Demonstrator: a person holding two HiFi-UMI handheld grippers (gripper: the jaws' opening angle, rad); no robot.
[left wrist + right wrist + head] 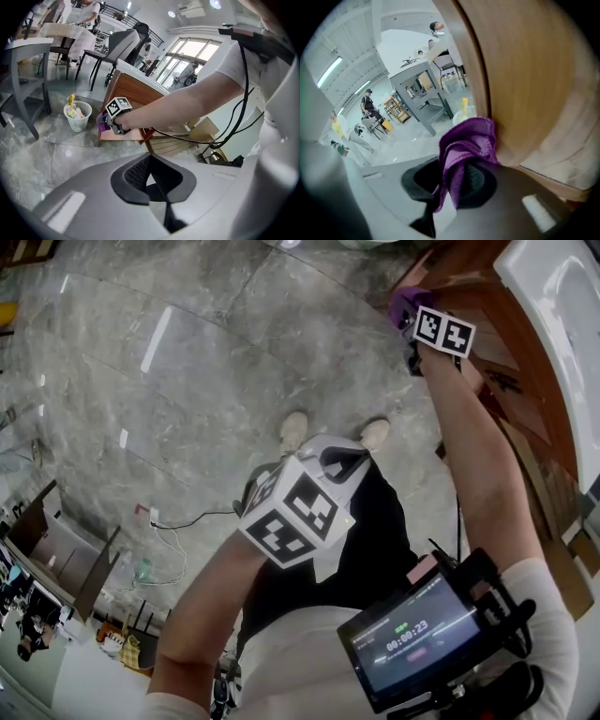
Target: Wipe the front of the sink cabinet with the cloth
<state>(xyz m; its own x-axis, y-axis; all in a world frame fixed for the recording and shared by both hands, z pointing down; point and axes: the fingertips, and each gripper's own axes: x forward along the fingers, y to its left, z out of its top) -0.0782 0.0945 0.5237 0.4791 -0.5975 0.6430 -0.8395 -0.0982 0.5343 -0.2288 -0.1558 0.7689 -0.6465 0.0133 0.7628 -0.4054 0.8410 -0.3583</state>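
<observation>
**Three cameras around one cabinet front**

The head camera looks steeply down from above the person onto the floor point(187, 362). The left tool point(298, 507) is close under the lens. The right tool point(433, 332) is farther off, at the sink cabinet point(525, 399) along the picture's right edge.

The left tool's camera faces across the room and takes in that cabinet and the right tool from well apart.

The right tool's camera sits hard up against the wooden cabinet front, looking along it toward the room beyond.

The head view and left gripper view share the right tool, its purple cloth point(405, 304) and the cabinet front. The cloth also fills the near foreground of the right gripper view.
</observation>
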